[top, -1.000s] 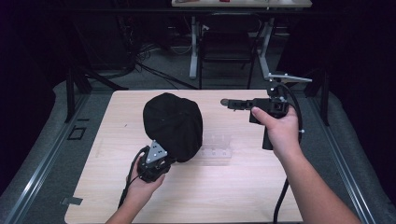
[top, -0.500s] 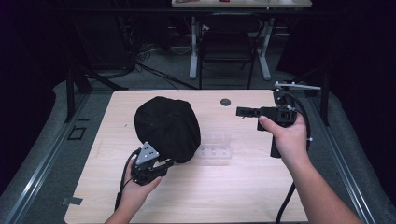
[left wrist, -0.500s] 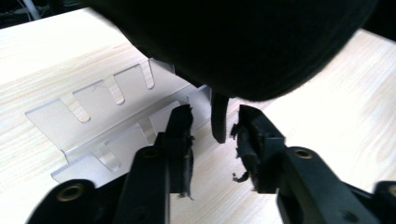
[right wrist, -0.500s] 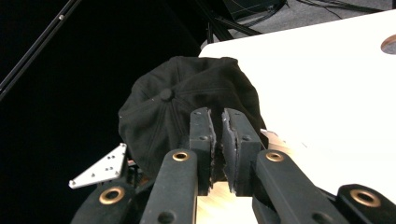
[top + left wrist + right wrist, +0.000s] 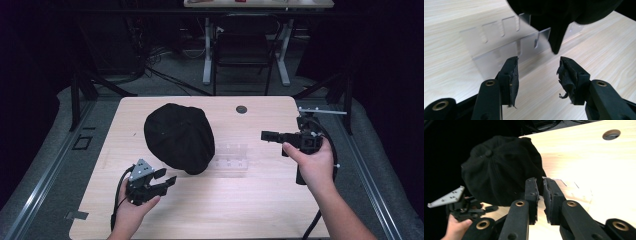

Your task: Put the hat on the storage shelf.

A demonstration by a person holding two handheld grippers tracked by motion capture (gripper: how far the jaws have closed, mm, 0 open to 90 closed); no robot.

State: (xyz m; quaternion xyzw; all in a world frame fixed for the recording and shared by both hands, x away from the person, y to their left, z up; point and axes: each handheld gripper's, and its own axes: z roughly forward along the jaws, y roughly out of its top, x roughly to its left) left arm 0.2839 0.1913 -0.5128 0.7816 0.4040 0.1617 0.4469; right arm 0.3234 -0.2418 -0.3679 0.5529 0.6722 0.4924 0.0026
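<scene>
Nearest the person, the left gripper (image 5: 165, 181) has drawn back from the black cap (image 5: 179, 137), jaws apart and empty, leaving it draped on what seems a clear slotted rack (image 5: 231, 156), while the right gripper (image 5: 265, 135), nearly closed, has retreated rightward.

A black cap (image 5: 178, 137) draped over a clear slotted acrylic rack (image 5: 231, 156) blocks the middle of the worktop (image 5: 260, 210). The near strip between the left tool (image 5: 162, 183) and right tool (image 5: 266, 135) lies bare, as does the far edge around a round grommet hole (image 5: 241, 109).
</scene>
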